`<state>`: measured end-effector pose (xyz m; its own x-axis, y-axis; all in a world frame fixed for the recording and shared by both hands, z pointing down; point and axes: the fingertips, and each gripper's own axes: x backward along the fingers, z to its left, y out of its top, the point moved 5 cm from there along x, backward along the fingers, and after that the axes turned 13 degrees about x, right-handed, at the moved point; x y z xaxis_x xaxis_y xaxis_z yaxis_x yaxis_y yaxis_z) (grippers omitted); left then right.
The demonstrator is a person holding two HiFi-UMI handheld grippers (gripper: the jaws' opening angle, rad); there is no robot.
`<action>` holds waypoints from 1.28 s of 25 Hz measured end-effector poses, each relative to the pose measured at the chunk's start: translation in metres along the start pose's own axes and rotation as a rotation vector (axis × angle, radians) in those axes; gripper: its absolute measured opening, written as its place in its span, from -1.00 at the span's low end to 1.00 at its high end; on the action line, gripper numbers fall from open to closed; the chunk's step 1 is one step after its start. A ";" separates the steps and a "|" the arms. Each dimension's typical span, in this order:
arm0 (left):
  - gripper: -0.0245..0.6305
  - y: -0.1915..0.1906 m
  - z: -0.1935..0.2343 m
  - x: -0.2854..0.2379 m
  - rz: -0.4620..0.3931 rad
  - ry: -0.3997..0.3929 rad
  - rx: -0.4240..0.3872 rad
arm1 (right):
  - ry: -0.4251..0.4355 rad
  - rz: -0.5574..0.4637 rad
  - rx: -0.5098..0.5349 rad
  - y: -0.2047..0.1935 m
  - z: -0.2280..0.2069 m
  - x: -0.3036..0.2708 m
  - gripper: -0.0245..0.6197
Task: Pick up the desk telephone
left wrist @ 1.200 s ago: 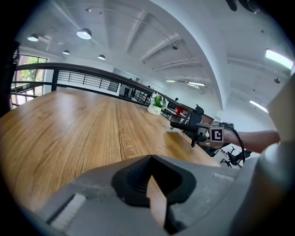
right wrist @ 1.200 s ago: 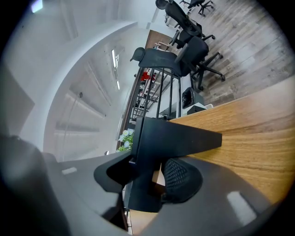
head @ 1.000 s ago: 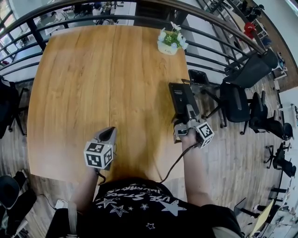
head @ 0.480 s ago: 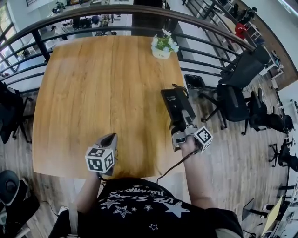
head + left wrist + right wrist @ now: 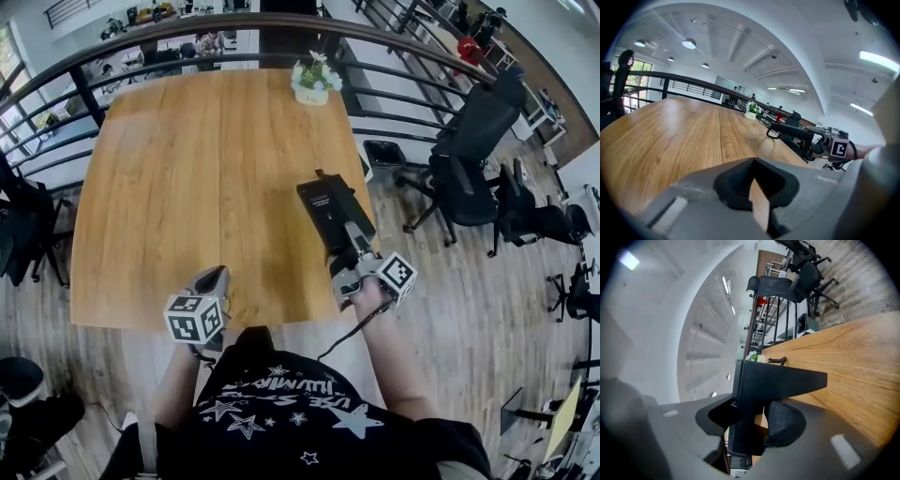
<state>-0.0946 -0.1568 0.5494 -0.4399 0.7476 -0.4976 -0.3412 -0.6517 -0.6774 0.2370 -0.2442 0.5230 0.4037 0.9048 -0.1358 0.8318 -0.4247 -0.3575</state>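
The black desk telephone (image 5: 330, 211) hangs tilted above the right part of the wooden table (image 5: 178, 169), its near end between the jaws of my right gripper (image 5: 354, 247), which is shut on it. In the right gripper view the telephone (image 5: 774, 379) fills the space between the pads (image 5: 783, 419), and its coiled cord shows at the far end. In the left gripper view the telephone (image 5: 793, 131) sticks out level from the right gripper (image 5: 819, 140). My left gripper (image 5: 214, 279) is shut and holds nothing, hovering at the table's front edge; its jaws (image 5: 757, 187) meet.
A small white pot of flowers (image 5: 310, 81) stands at the table's far edge. A dark metal railing (image 5: 234, 22) curves round the far and right sides. Black office chairs (image 5: 469, 155) stand on the wooden floor to the right. A cable trails from the right gripper.
The right gripper has drawn back toward me with the telephone, which now sits nearer and more to the left over the table. The left gripper has also pulled back to the front edge.
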 end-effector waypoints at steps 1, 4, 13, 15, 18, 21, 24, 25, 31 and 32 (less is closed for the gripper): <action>-0.92 -0.011 -0.004 0.009 -0.005 0.002 0.001 | 0.008 0.002 -0.006 -0.005 -0.001 0.014 -0.36; -0.92 -0.019 -0.012 0.026 -0.011 0.007 0.004 | 0.020 0.014 -0.013 -0.013 0.003 0.033 -0.36; -0.92 -0.042 -0.037 0.064 -0.009 0.043 0.014 | 0.060 0.052 0.004 -0.025 0.011 0.076 -0.35; -0.92 -0.057 -0.033 0.072 -0.012 0.061 0.024 | 0.078 0.059 0.006 -0.033 0.004 0.087 -0.35; -0.92 -0.068 -0.032 0.086 -0.014 0.087 0.027 | 0.089 0.070 0.001 -0.040 0.000 0.099 -0.35; -0.92 -0.071 -0.033 0.095 -0.014 0.103 0.021 | 0.079 0.076 0.007 -0.045 -0.002 0.107 -0.35; -0.92 -0.068 -0.031 0.098 -0.013 0.110 0.013 | 0.071 0.078 0.002 -0.050 -0.003 0.110 -0.35; -0.92 -0.066 -0.031 0.099 -0.015 0.108 0.012 | 0.070 0.075 0.004 -0.051 -0.004 0.111 -0.35; -0.92 -0.057 -0.024 0.100 -0.023 0.070 0.002 | 0.059 0.048 0.024 -0.065 -0.005 0.120 -0.34; -0.92 -0.057 -0.023 0.102 -0.021 0.063 -0.003 | 0.050 0.042 0.028 -0.068 -0.005 0.121 -0.34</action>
<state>-0.1010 -0.0406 0.5252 -0.3793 0.7680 -0.5160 -0.3474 -0.6351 -0.6899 0.2311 -0.1056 0.5360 0.4576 0.8829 -0.1050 0.8028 -0.4611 -0.3781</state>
